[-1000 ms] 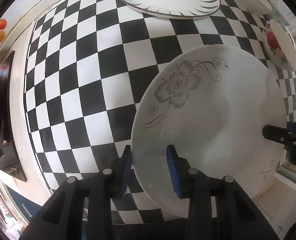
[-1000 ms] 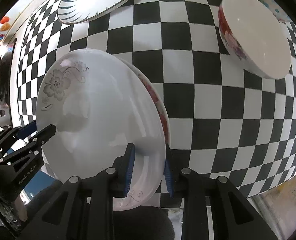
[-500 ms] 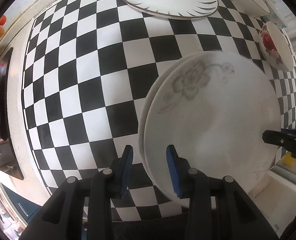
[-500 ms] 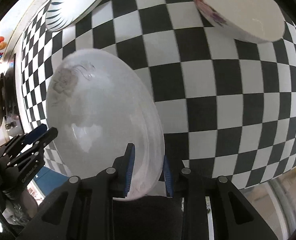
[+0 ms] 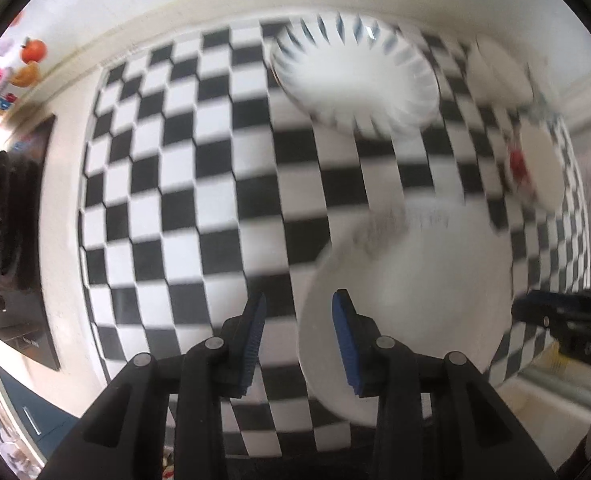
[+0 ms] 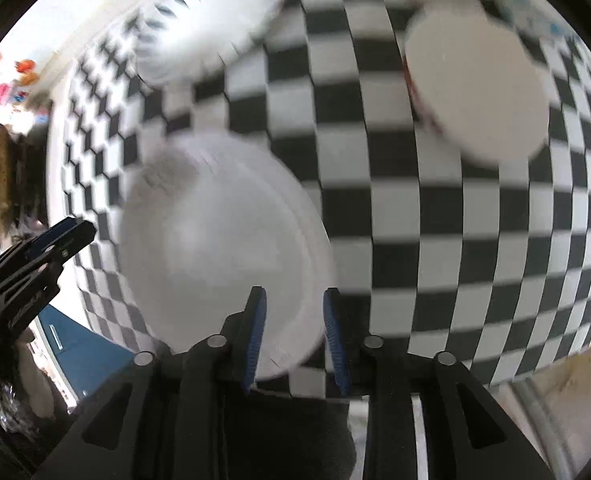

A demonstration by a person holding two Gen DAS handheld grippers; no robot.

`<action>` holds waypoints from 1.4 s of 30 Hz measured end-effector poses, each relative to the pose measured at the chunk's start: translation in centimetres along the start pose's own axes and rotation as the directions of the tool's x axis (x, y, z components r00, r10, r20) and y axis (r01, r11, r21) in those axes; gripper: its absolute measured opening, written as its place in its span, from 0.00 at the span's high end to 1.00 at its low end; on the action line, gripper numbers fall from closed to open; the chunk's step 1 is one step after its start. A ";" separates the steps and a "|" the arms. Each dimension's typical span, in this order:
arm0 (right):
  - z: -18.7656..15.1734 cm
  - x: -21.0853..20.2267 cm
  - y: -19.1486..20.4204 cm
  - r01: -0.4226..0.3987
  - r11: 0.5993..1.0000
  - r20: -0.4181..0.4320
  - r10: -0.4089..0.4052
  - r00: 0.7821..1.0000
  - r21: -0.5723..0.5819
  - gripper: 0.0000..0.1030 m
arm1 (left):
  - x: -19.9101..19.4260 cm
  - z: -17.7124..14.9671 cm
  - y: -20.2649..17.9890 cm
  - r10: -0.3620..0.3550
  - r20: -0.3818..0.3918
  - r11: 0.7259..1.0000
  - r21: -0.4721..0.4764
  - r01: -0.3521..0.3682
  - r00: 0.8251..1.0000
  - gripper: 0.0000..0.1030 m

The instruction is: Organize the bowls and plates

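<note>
A white plate with a grey flower lies on top of another plate on the checkered table; a second rim shows at its right. My left gripper hangs above the plate's left rim, pads apart and gripping nothing. It also shows at the left of the right wrist view. My right gripper straddles the near rim with its jaws opening; the pads do not press on it. Both views are blurred.
A blue-petalled plate lies at the back. A bowl with red flowers and a plain bowl stand at the right. A dark hob is at the left, a blue cupboard front below the table edge.
The flowered plate went from tilted to lying on the plate beneath. Both grippers have risen, the left most, so more of the table shows. The right jaws have widened a little.
</note>
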State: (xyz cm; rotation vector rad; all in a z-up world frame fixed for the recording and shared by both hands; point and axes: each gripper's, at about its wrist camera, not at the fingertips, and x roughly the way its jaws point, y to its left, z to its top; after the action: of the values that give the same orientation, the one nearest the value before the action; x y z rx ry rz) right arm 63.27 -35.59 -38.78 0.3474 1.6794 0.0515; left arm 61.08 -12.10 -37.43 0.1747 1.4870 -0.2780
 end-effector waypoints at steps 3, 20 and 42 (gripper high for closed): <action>1.8 -1.9 0.9 -0.040 0.999 0.107 0.042 0.993 -0.023 0.34 | -0.9 2.8 0.9 -0.003 0.030 1.000 -0.028 0.004 1.000 0.69; 19.6 1.4 -0.1 -0.092 0.986 0.181 0.067 0.981 0.136 0.33 | 6.5 17.3 4.8 -0.095 -0.015 0.989 -0.116 0.093 0.995 0.69; 22.0 3.8 -0.8 -0.089 0.983 0.150 0.065 0.987 0.160 0.85 | 8.8 20.0 2.2 -0.117 -0.050 0.993 -0.012 0.116 0.992 0.81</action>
State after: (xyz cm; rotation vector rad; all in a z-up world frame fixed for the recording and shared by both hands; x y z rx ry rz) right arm 84.24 -39.07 -45.79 0.5297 1.5306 -0.0559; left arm 81.37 -16.36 -44.71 0.0883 1.5514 -0.3629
